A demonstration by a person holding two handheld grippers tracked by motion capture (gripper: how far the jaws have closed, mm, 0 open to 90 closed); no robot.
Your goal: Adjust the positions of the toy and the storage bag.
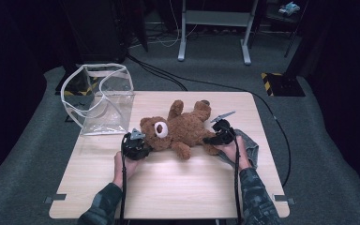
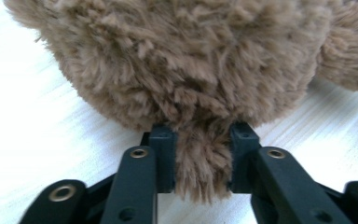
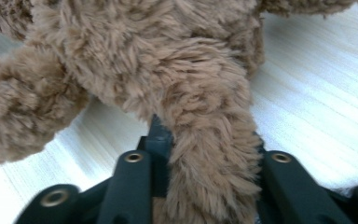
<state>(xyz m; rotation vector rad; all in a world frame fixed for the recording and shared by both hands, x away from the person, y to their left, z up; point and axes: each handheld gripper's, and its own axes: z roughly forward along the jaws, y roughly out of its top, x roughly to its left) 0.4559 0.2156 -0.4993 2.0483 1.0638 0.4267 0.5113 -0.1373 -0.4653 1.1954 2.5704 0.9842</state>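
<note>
A brown teddy bear (image 1: 180,129) lies on its back in the middle of the wooden table (image 1: 168,187), head to the left. My left gripper (image 1: 143,143) sits at the bear's head. In the left gripper view the gripper (image 2: 202,140) is shut on the bear's ear (image 2: 200,172), with the fur squeezed between the two black jaws. My right gripper (image 1: 213,138) is at the bear's near leg. In the right gripper view that gripper (image 3: 209,140) is shut on the leg (image 3: 209,154), which bulges between the jaws. A hand holds each gripper from the near side.
A clear plastic bag with a white rim (image 1: 101,101) stands open at the table's back left corner. A grey cloth (image 1: 249,147) lies under the right hand near the right edge. Cables run across the carpet behind the table.
</note>
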